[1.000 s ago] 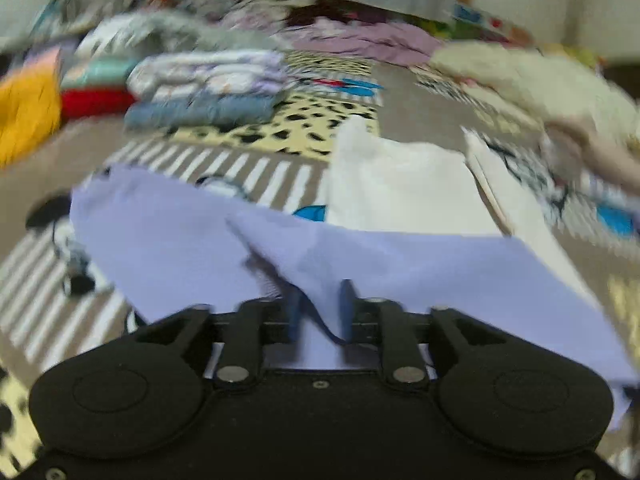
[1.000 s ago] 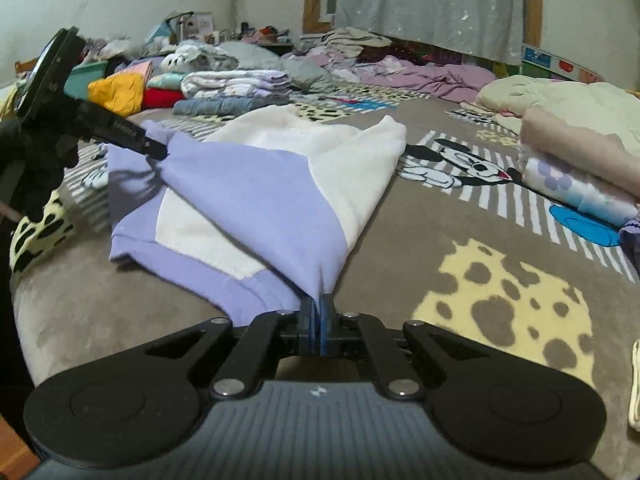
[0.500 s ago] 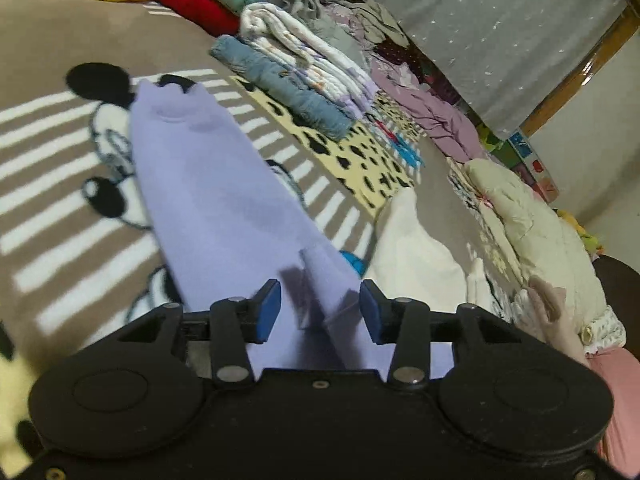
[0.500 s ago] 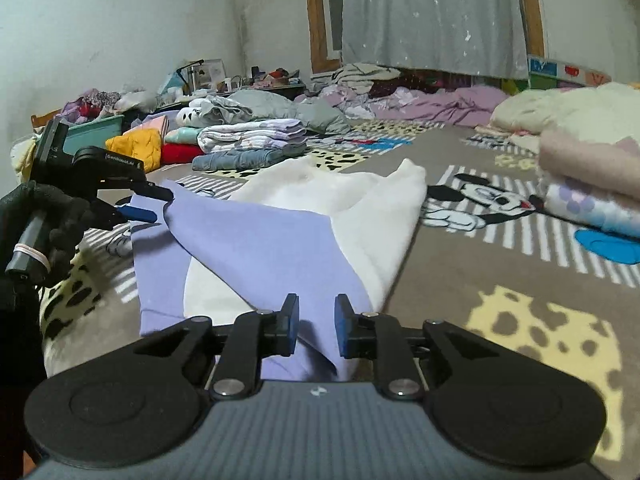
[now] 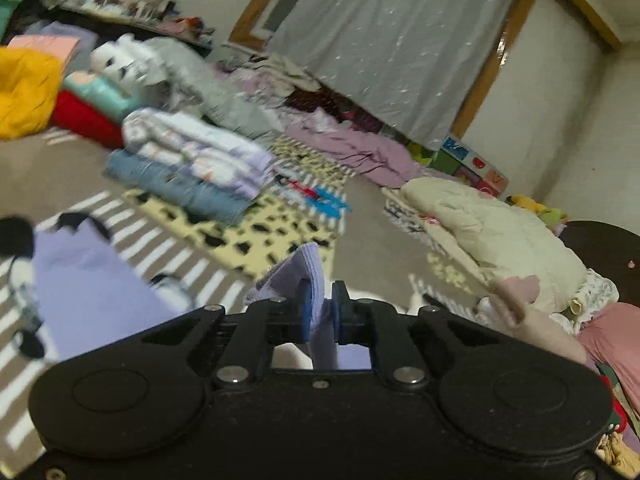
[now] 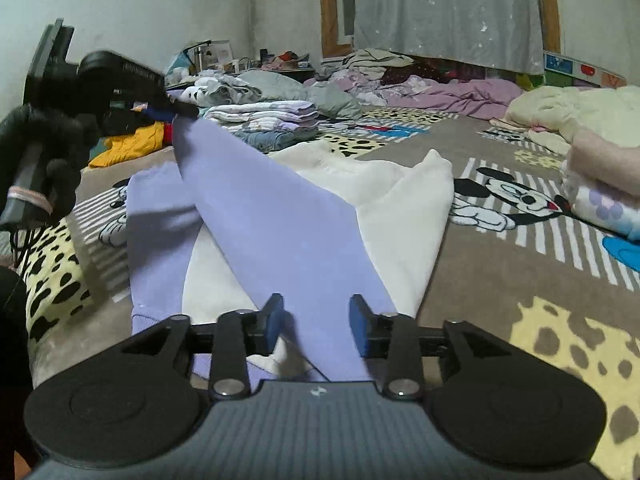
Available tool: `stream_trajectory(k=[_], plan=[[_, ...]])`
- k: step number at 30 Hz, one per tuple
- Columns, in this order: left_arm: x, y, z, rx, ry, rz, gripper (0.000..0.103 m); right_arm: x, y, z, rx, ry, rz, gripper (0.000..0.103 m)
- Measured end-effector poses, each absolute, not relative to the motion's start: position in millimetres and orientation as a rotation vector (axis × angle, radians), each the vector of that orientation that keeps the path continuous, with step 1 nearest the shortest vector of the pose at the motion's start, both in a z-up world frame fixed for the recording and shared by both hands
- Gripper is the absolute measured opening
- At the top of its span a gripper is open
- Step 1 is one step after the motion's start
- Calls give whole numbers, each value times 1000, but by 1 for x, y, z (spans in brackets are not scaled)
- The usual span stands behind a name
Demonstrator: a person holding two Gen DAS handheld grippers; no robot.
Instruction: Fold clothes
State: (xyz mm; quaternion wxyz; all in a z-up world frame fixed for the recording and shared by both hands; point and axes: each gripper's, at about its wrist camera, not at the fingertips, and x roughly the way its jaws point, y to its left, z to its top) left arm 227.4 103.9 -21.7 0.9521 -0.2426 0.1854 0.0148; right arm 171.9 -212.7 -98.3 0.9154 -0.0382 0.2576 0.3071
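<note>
Nearest to us in the right wrist view, our right gripper (image 6: 316, 322) stands with its jaws apart and opening; the lilac sleeve (image 6: 272, 216) runs between them, but the blue pads do not press on it. That sleeve belongs to the sweatshirt (image 6: 400, 200), cream in the body and lilac in the arms, which lies spread on the cartoon blanket (image 6: 500, 256) just ahead of both tools.

In the left wrist view, our left gripper (image 5: 320, 314) has its jaws closing on the sleeve's cuff (image 5: 308, 276), with the cloth pinched between the pads. The right wrist view shows the same tool, in a gloved hand (image 6: 48, 148), holding the cuff up off the bed so the sleeve hangs in a taut slope down towards us.

Our worry is this lift. With the near end free, only one narrow pinch carries the sleeve, and we judge that a quick swing across could pull the cuff out of the pads or drag the cream body askew and rumple it. The second lilac sleeve (image 6: 156, 220), lying flat on the left, may get caught underneath.

Further back sit a pile of folded clothes (image 6: 272, 124), loose heaps, and the grey curtain (image 6: 448, 12).
</note>
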Motion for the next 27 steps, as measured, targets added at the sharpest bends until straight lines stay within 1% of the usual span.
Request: stream_trajectory(k=[3,6,9,11,13,15,18,27], plan=[[256,88,-11,-474,403,28,8,172,-215,-99,-67,538,652,51],[285,66,-2,-438,437,28,4,168,-211,-99,-118,512,640,51],[312,46,0,-427,466,30,3,167,-204,-104,-196,521,603,50],[330,32,1,-416,486,36,3,169,-206,-105,-186,534,591,44],[347,16,1,-390,503,34,3,172,-210,-104,-161,547,584,23],[364,2,-1,-366,525,27,3,175,-218,-102,-113,569,588,13],[390,-15,-9,-348,572,12,3,179,-228,-104,-64,601,590,10],[438,-74,-42,-153,652,-14,3,190,-247,-107,112,665,623,9]])
